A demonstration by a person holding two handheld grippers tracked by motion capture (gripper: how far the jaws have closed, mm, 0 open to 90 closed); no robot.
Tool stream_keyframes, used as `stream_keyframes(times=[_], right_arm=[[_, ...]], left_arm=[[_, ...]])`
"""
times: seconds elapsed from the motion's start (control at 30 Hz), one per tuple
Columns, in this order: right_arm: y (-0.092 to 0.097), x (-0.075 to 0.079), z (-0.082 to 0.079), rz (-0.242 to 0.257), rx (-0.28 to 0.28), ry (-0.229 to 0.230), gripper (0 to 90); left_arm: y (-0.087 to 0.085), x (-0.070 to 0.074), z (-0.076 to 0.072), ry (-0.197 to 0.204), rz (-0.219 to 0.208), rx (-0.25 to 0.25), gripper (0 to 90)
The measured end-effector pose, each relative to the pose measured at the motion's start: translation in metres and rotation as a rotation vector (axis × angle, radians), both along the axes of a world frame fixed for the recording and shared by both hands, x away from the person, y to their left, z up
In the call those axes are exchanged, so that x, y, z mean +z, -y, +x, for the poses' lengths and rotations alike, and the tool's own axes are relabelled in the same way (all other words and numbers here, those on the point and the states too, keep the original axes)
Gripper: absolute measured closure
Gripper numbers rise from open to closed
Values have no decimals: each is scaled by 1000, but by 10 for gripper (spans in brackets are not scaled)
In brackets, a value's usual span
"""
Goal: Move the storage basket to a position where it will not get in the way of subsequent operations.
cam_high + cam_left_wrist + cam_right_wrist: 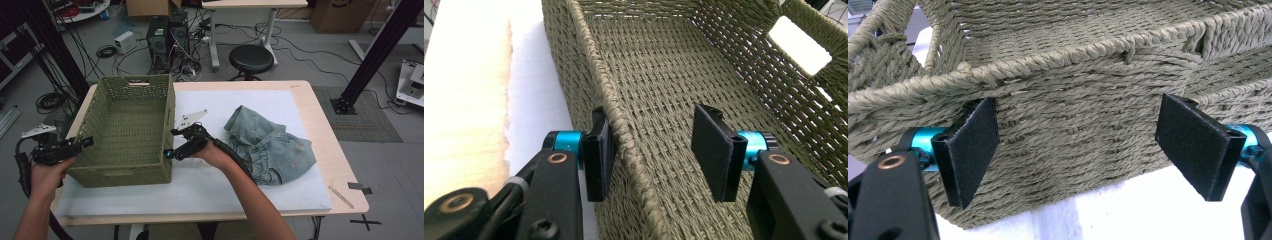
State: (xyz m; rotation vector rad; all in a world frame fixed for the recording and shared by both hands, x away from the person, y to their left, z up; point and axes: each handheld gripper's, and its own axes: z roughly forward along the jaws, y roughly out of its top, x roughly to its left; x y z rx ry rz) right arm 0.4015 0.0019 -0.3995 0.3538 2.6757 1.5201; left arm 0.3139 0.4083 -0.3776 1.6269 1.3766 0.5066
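Basket: the woven green basket (127, 127) sits on the left of the white mat (210, 187), empty.
Left gripper (656, 152): my jaws stand apart, straddling the basket's rim; one pad outside, one inside, neither pressing.
Right gripper (1093, 150): jaws wide apart, facing the basket's outer wall.
Advice: I should close on the rim evenly before moving the basket.
Surface: a wooden table (327, 130) under the mat; crumpled denim jeans (272, 145) to the right.
Room: cables, a stool (251, 59).

My arms block the near part of the jeans (272, 145) in the high view. In my left gripper (659, 150) view the picture's edges cut off most of the basket (664, 65). In my right gripper (1078, 150) view its ends are cropped too. Whether my right pads (970, 145) touch its wall, I cannot tell.
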Motion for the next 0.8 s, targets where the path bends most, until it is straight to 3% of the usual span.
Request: stream_keyframes(times=[0.8], right_arm=[[-38, -1, 0, 7, 33, -11, 177]], left_arm=[[-37, 0, -10, -1, -11, 27, 528]])
